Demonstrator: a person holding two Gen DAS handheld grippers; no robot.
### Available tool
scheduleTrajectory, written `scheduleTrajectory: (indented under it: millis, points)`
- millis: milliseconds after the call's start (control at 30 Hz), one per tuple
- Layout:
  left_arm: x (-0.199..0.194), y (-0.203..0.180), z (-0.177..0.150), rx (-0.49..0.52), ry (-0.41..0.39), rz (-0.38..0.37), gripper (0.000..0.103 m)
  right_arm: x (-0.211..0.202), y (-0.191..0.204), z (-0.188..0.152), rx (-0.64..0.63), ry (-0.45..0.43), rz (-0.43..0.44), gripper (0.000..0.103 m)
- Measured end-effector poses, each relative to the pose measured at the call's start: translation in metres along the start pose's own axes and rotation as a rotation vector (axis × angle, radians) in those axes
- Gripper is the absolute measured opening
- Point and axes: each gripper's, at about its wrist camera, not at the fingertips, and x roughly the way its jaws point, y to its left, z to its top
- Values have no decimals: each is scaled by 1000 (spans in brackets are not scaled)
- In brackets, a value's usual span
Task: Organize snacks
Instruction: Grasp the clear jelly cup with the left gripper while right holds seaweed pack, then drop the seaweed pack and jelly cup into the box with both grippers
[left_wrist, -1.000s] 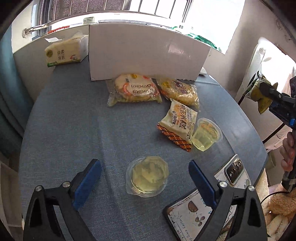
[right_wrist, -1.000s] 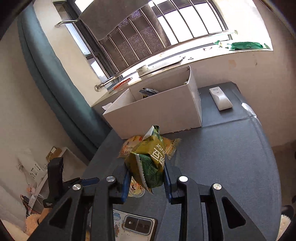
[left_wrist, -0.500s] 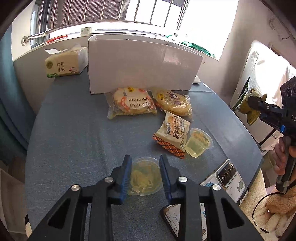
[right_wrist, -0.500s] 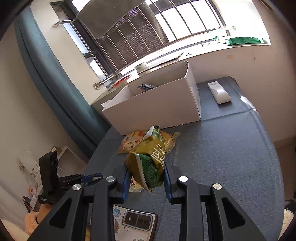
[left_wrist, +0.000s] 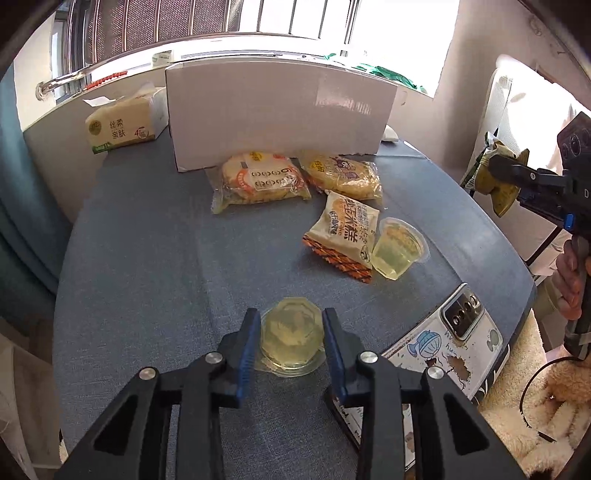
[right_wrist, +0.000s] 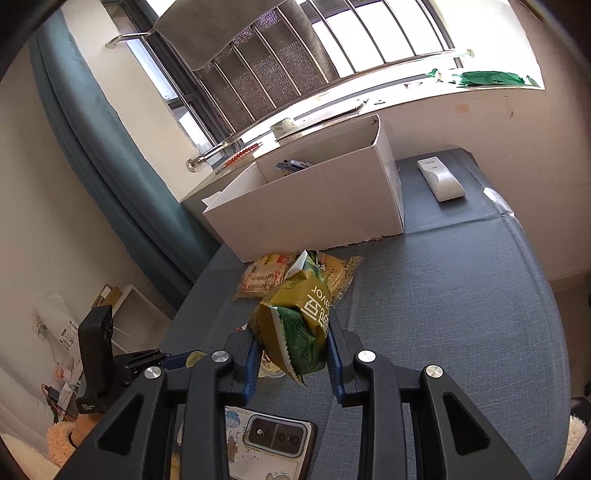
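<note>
Now left gripper (left_wrist: 291, 341) clamps one of two jelly cups (left_wrist: 292, 336); right gripper (right_wrist: 291, 356) holds one green packet (right_wrist: 295, 325).

**Hard daylight from a barred window, strong fisheye bend**

Daylight pours through the window (left_wrist: 388, 33) at twelve to one o'clock in the left wrist view, blown out to plain white. In the right wrist view the sill (right_wrist: 424, 92) glares likewise. The blue tabletop (left_wrist: 147, 258) is evenly lit, with soft shadows. Both frames are sharp at centre, curved and black-vignetted at the corners.
</note>
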Motion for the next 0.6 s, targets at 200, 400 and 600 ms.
scheduleTrajectory:
  millis: [200,400,600]
  points:
    - [-12,1,10,13,-60,1,35,3,3,2,-4,2,8,33]
    - [-32,7,54,-16,-165,-67,35,8,12,28,-34,-22,19,33]
    - [-53,10,137,24,-320,-70,35,27,29,95,-134,-61,1,33]
